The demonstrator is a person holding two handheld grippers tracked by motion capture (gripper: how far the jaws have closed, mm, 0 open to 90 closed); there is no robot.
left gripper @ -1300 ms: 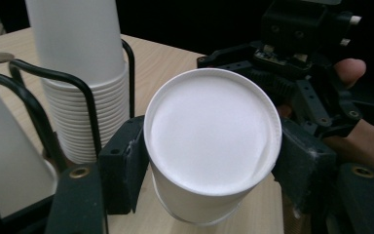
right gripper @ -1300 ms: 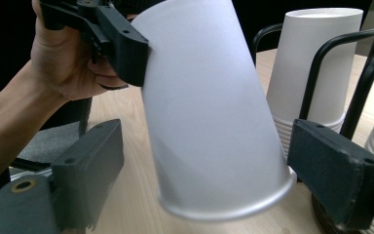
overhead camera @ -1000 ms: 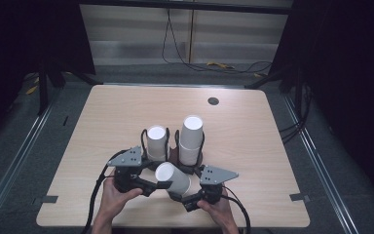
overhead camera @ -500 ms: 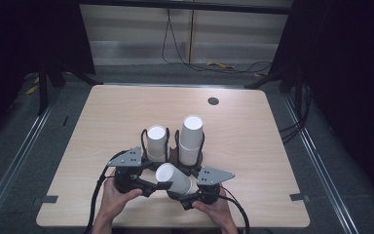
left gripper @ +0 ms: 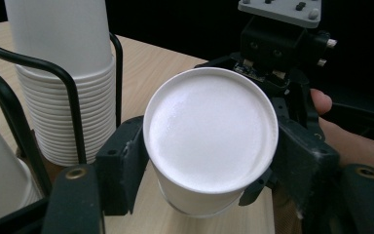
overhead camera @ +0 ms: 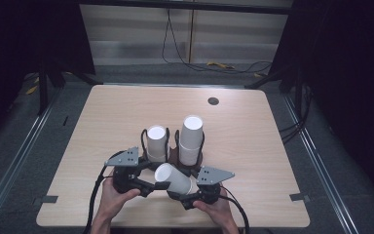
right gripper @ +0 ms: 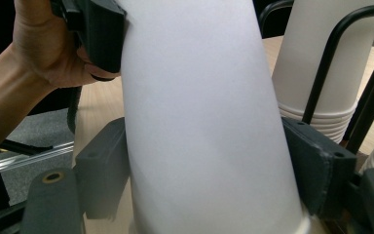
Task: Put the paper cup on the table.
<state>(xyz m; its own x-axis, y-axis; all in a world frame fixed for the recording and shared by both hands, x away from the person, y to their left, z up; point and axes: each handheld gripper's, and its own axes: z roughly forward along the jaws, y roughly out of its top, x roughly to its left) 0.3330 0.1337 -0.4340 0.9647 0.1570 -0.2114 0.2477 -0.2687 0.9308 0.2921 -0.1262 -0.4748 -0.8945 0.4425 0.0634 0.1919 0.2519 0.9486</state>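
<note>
While both hands meet at the near edge, here is how it lies:

Cup: a white paper cup (overhead camera: 174, 178) lies on its side between the two grippers, clear of the table, closed base toward the left one.
Left gripper: the left gripper (overhead camera: 151, 185) has its jaws clamped on the base end; in its own view the round bottom (left gripper: 210, 135) faces the camera, a pad pressing each side.
Right gripper: the right gripper (overhead camera: 182, 197) is closed on the cup wall (right gripper: 204, 122) toward the rim end, jaws squeezing both flanks.
Long axis: runs gripper to gripper, base up-left, rim down-right, so any pull has to go along that line.
Nearer hand: neither; each already holds an end.
Just beyond the jaws: the black wire rack (overhead camera: 177, 144), close behind the cup; little room forward.
In the rack: a short stack (overhead camera: 157, 143) ahead of the left gripper, a taller stack (overhead camera: 191, 139) ahead of the right.
Open room: bare tabletop (overhead camera: 253, 146) out to each side and far past the rack.
Judgement: looks like nested cups being drawn apart; sideways is the free way.
</note>
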